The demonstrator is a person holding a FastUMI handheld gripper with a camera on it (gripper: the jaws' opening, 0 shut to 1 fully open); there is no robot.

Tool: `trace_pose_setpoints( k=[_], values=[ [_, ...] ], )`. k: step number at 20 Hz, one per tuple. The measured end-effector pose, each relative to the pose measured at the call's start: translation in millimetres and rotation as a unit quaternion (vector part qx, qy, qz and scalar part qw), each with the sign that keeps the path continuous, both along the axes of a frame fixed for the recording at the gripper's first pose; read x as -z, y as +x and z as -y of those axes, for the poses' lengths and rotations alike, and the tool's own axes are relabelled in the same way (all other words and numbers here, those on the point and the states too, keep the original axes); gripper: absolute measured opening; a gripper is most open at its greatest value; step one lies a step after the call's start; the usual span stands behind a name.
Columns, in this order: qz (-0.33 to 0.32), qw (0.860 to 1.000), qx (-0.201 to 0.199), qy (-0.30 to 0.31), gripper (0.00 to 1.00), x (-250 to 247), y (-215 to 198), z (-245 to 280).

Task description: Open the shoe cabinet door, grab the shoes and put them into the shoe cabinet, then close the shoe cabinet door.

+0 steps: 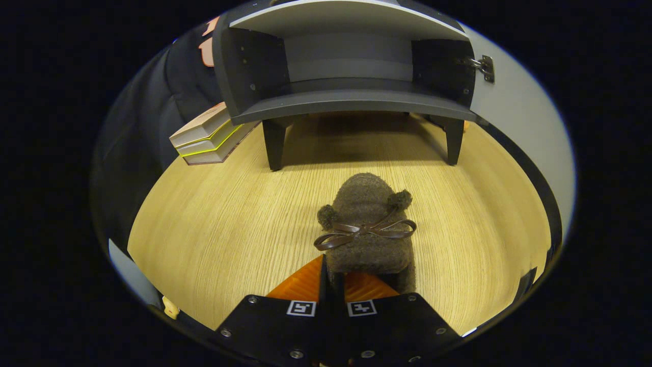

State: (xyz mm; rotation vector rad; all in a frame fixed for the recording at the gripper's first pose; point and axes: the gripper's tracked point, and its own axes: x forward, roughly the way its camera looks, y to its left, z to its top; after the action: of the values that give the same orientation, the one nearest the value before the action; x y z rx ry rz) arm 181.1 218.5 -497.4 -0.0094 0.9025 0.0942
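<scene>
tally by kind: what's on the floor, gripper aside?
Shoes: 1, the brown fuzzy shoe, its heel edge pinched between the gripper fingers
Cabinets: 1, the shoe cabinet, door open
Books: 3, stacked beside the cabinet
Total: 5

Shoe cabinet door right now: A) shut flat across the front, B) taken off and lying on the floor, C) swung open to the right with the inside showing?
C: the shoe cabinet shows its bare inner shelf, its door swung right on its hinge, while the gripper is shut on the shoe.
</scene>
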Motion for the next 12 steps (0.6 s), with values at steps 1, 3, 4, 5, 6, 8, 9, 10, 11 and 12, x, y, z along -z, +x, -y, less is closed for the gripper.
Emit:
trace_pose_setpoints(
  k=[1,3,4,5,6,8,9,10,11,12],
  values=[
    [0.004,1.0,0.004,0.007,0.08,-2,1,0],
    [0.003,1.0,0.016,0.021,0.06,-4,0,0],
    [0.006,1.0,0.017,0.024,0.05,-8,-1,1],
    [0.01,0.999,0.017,0.025,0.05,-14,-3,2],
    [0.016,0.999,0.014,0.029,0.05,-22,-6,2],
    [0.037,0.998,0.012,0.043,0.05,-41,-7,0],
    [0.041,0.998,0.013,0.047,0.05,-49,-9,0],
    [0.046,0.998,0.017,0.044,0.05,-57,-10,3],
    [0.051,0.998,0.02,0.041,0.05,-65,-12,5],
    [0.06,0.997,0.023,0.042,0.05,-74,-13,5]
  ],
)
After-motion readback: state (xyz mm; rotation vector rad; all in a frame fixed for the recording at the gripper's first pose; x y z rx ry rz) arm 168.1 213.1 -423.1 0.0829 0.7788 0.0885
